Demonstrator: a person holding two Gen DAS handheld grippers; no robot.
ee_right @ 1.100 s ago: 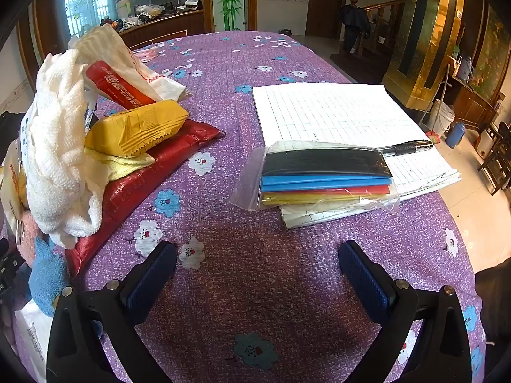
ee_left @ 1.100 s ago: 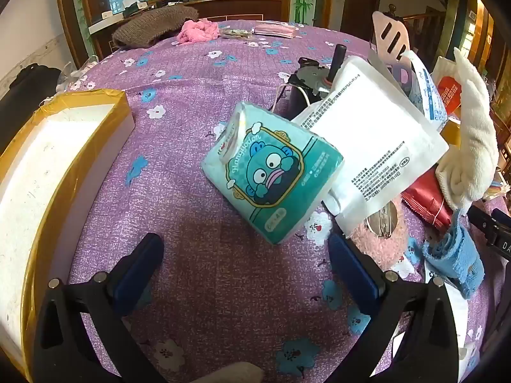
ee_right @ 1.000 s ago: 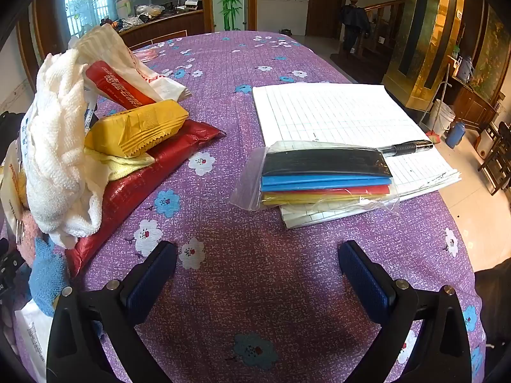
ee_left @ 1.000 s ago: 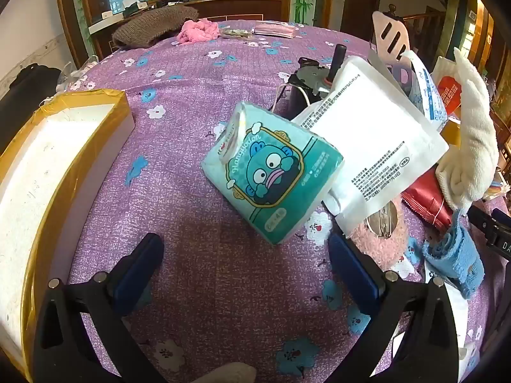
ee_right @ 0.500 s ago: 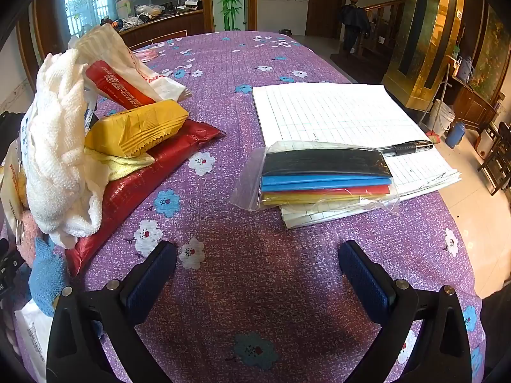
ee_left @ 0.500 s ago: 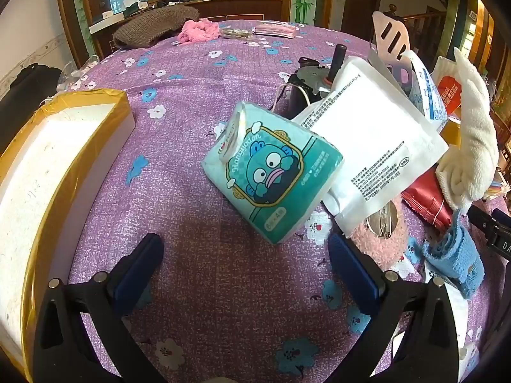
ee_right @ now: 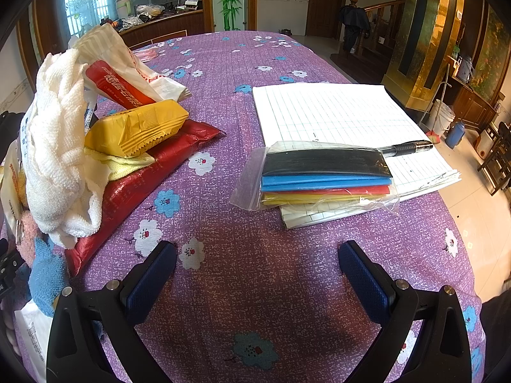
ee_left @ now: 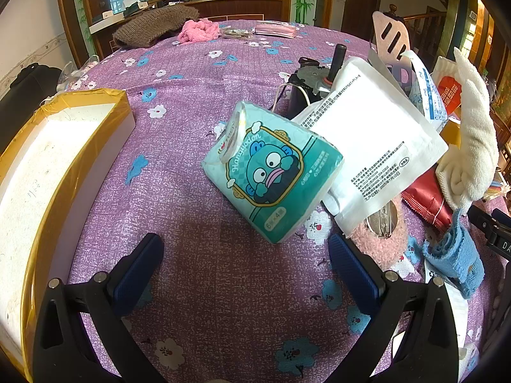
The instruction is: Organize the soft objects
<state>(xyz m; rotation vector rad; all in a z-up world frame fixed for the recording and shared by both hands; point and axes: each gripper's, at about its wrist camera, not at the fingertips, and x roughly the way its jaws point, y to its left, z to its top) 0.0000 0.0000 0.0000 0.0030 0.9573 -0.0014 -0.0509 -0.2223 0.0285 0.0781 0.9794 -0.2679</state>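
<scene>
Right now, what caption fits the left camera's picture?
Open left gripper faces a teal tissue pack on the purple tablecloth.

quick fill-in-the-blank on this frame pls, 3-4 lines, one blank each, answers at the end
1. The teal tissue pack lies ahead of the ____ gripper.
2. The yellow packet rests on a ____ bag.
3. The pen lies on the ____ paper.
4. Both grippers, including the right gripper, are ____.

Answers: left; red; grid; open
</scene>
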